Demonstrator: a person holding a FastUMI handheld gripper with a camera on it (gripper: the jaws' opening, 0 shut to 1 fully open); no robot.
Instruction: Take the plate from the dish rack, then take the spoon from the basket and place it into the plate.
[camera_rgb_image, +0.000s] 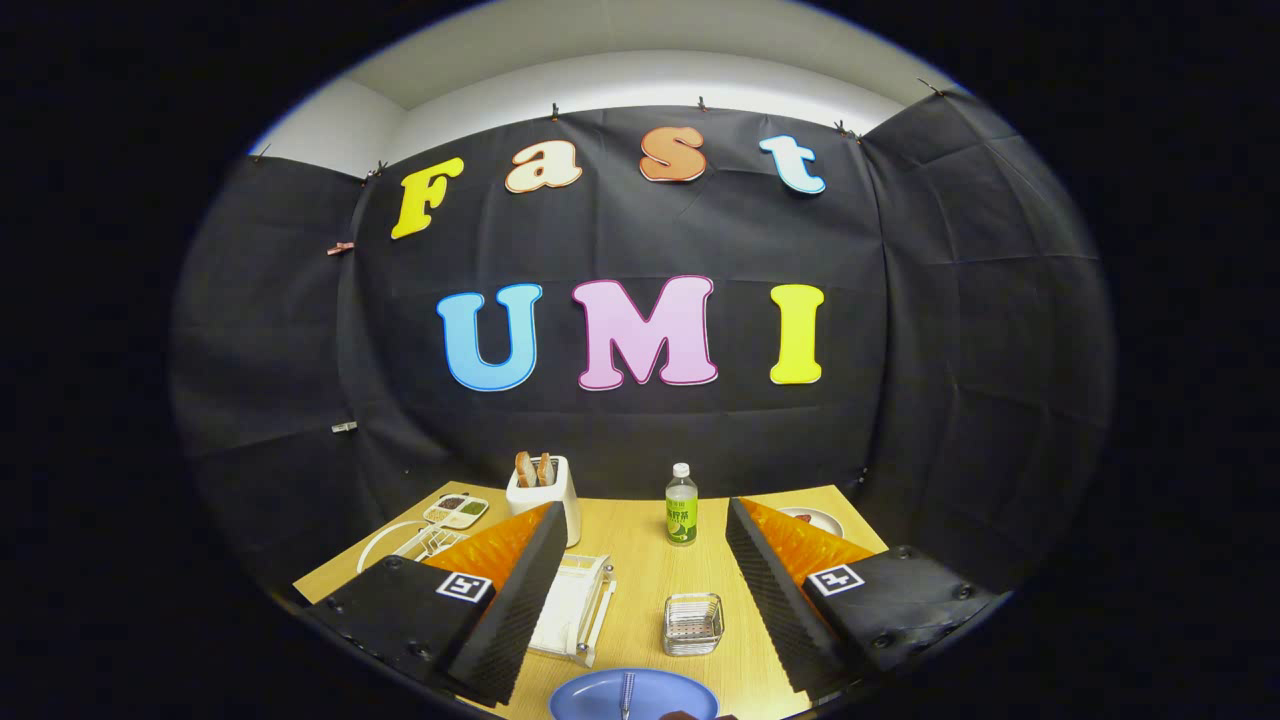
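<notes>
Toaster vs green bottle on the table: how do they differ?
The toaster is white and boxy; the bottle is green, slim and round with a white cap. The toaster holds two slices of bread sticking up from its top; the bottle is capped shut. The toaster stands just beyond the left finger, the bottle beyond the gap of the open gripper. Both stand upright at the far side of the wooden table.

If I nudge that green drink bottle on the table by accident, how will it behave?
The bottle stands upright, tall on a narrow base, beyond the open claw, so a knock near its cap would probably tip it. Being round, it may then roll across the table. It looks like thin plastic, so likely light and slightly squashy. How full it is cannot be told.
</notes>
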